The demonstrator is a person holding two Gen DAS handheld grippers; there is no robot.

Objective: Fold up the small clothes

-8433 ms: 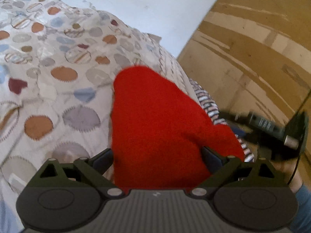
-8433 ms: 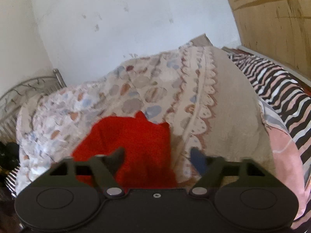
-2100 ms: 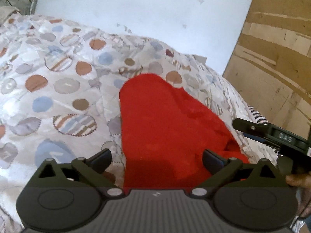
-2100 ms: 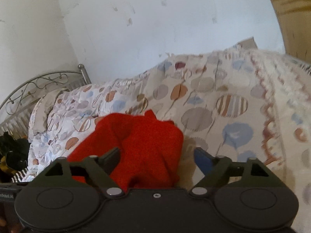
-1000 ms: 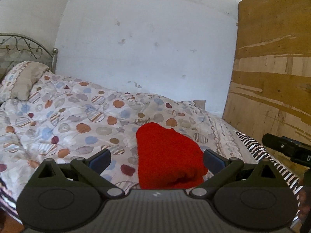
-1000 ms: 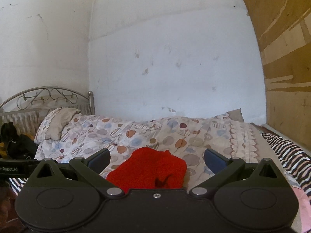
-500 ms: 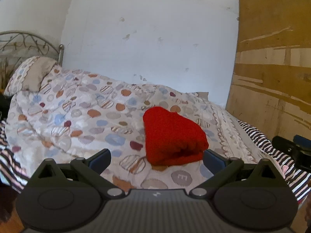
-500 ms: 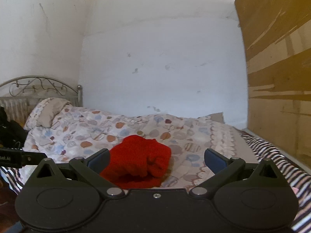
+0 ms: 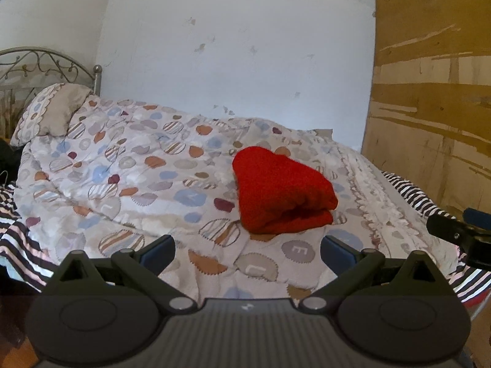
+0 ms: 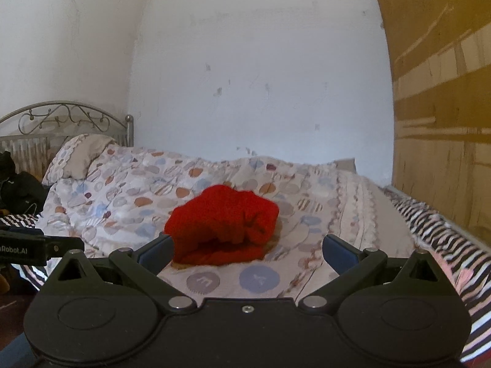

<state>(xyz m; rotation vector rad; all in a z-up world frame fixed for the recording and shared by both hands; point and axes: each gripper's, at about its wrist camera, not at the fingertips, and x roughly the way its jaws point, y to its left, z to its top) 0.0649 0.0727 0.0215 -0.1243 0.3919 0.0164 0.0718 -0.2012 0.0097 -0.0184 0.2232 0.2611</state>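
Observation:
A red knitted garment (image 9: 280, 193) lies folded into a thick bundle on the patterned quilt (image 9: 138, 178), with its folded edge facing me. The right wrist view shows the same red garment (image 10: 224, 224) from the other side, bunched at its top. My left gripper (image 9: 247, 253) is open and empty, held back from the bed, well short of the garment. My right gripper (image 10: 247, 250) is open too, with nothing between its fingers, and also stands off from the bundle. Part of the right gripper (image 9: 460, 234) shows at the right edge of the left wrist view.
A pillow (image 9: 52, 113) and a metal headboard (image 10: 67, 116) are at the bed's left end. A tall brown board (image 9: 429, 107) stands on the right. Striped sheet (image 10: 442, 230) shows along the bed's edge. Dark items (image 10: 18, 190) sit at far left. A white wall is behind.
Both grippers have pulled back and away from the red garment, which now lies alone and folded on the quilt. Both stay open throughout.

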